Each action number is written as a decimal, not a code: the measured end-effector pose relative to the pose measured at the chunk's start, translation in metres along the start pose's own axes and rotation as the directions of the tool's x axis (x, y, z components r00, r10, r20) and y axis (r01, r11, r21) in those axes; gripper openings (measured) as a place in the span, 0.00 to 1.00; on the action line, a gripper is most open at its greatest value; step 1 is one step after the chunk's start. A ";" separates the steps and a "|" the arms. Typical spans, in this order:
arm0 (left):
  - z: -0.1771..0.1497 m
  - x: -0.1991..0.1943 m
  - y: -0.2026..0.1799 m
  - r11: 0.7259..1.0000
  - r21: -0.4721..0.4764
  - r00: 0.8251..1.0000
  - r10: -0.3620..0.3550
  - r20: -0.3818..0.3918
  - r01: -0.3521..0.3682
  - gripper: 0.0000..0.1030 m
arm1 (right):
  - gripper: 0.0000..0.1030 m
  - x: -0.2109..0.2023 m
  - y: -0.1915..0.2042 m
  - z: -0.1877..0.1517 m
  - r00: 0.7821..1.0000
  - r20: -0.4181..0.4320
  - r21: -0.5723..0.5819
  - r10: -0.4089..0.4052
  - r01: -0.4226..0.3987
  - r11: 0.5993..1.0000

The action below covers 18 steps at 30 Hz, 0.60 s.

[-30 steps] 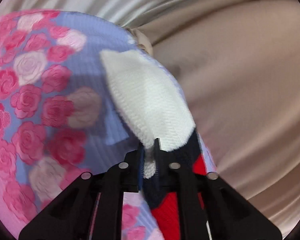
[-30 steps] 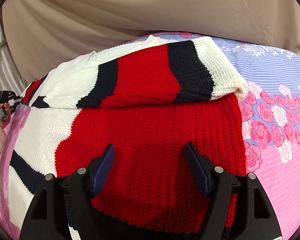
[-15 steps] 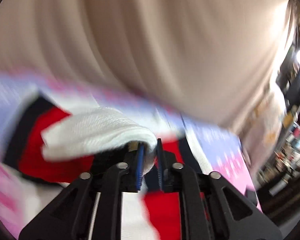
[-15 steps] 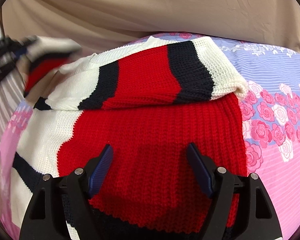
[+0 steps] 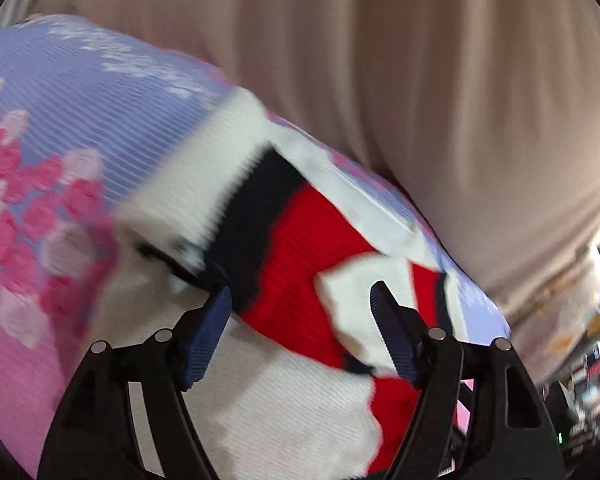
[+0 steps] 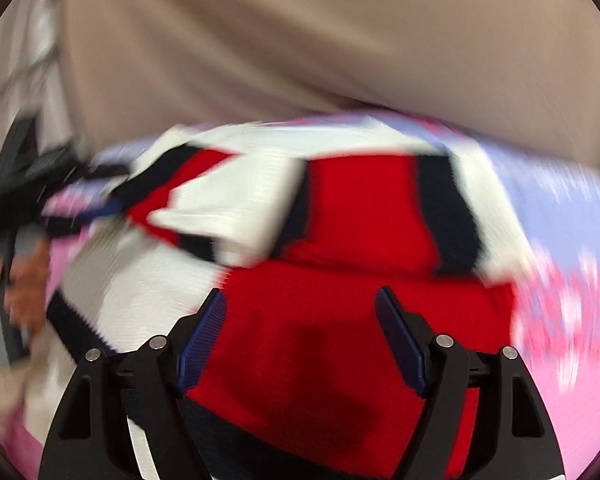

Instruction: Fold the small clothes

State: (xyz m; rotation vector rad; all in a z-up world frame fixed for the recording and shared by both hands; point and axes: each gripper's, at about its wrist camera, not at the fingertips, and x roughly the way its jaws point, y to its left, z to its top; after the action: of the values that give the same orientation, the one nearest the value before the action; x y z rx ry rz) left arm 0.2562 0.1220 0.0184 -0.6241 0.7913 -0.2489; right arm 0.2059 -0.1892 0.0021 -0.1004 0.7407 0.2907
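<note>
A knitted sweater [image 6: 340, 320] in red, white and navy lies on the flowered sheet [image 6: 560, 220]. Both sleeves are folded across its body: one [image 6: 380, 208] to the right, one [image 6: 220, 208] to the left. My right gripper [image 6: 300, 300] is open and empty just above the red body. My left gripper [image 5: 300, 296] is open and empty above the folded left sleeve [image 5: 292, 248]; it also shows blurred at the left of the right wrist view [image 6: 28, 200]. Both views are motion-blurred.
The pink and lilac sheet with roses [image 5: 60, 160] covers the bed around the sweater. A beige curtain [image 6: 300, 40] hangs behind the bed. Cluttered room items [image 5: 588, 360] show at the far right of the left wrist view.
My left gripper carried the white sleeve cuff over the sweater, then opened and let it go. The left sleeve now lies folded across the body. The right gripper stayed open and shifted slightly.
</note>
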 end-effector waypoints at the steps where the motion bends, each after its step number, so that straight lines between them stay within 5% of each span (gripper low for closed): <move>1: 0.004 0.002 0.009 0.999 -0.034 1.000 0.002 -0.001 -0.002 0.67 | 0.73 0.009 0.018 0.009 1.000 -0.006 -0.068 -0.004 0.004 0.998; 5: 0.011 0.014 0.029 0.990 -0.137 0.999 0.018 -0.029 -0.022 0.59 | 0.72 0.057 0.071 0.037 0.998 -0.033 -0.246 -0.044 0.035 0.969; 6: 0.009 0.013 0.032 0.988 -0.152 1.000 0.019 -0.023 -0.023 0.59 | 0.61 0.067 0.076 0.041 0.997 -0.048 -0.263 -0.052 0.038 0.964; 7: 0.009 0.014 0.032 0.986 -0.165 1.000 0.013 -0.018 -0.016 0.58 | 0.25 0.078 0.076 0.047 0.995 -0.067 -0.267 -0.074 0.054 0.962; 9: 0.006 0.011 0.034 0.981 -0.194 1.000 -0.007 -0.011 0.005 0.58 | 0.06 0.077 0.060 0.056 0.996 -0.057 -0.192 -0.061 0.049 0.980; 12: 0.005 -0.004 0.038 0.985 -0.170 1.000 -0.013 0.006 0.013 0.58 | 0.05 0.039 -0.013 0.064 0.998 0.053 0.106 -0.024 0.018 0.994; 14: 0.003 -0.013 0.040 0.992 -0.128 0.999 0.023 0.023 -0.020 0.58 | 0.06 0.019 -0.077 0.049 0.995 0.092 0.352 -0.025 -0.009 0.936; 16: -0.001 -0.011 0.043 0.994 -0.101 0.999 0.042 0.017 -0.040 0.59 | 0.18 0.024 -0.128 0.022 0.998 0.044 0.515 -0.035 0.007 0.857; 18: 0.009 0.000 0.040 0.992 -0.119 0.999 0.040 -0.014 -0.042 0.58 | 0.20 0.033 -0.148 0.002 0.994 -0.057 0.551 -0.091 0.107 0.828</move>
State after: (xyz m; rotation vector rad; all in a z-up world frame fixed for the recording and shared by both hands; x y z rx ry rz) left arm 0.2616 0.1579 -0.0012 -0.7182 0.8337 -0.1689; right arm 0.2745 -0.3226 -0.0204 0.4116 0.8206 -0.0361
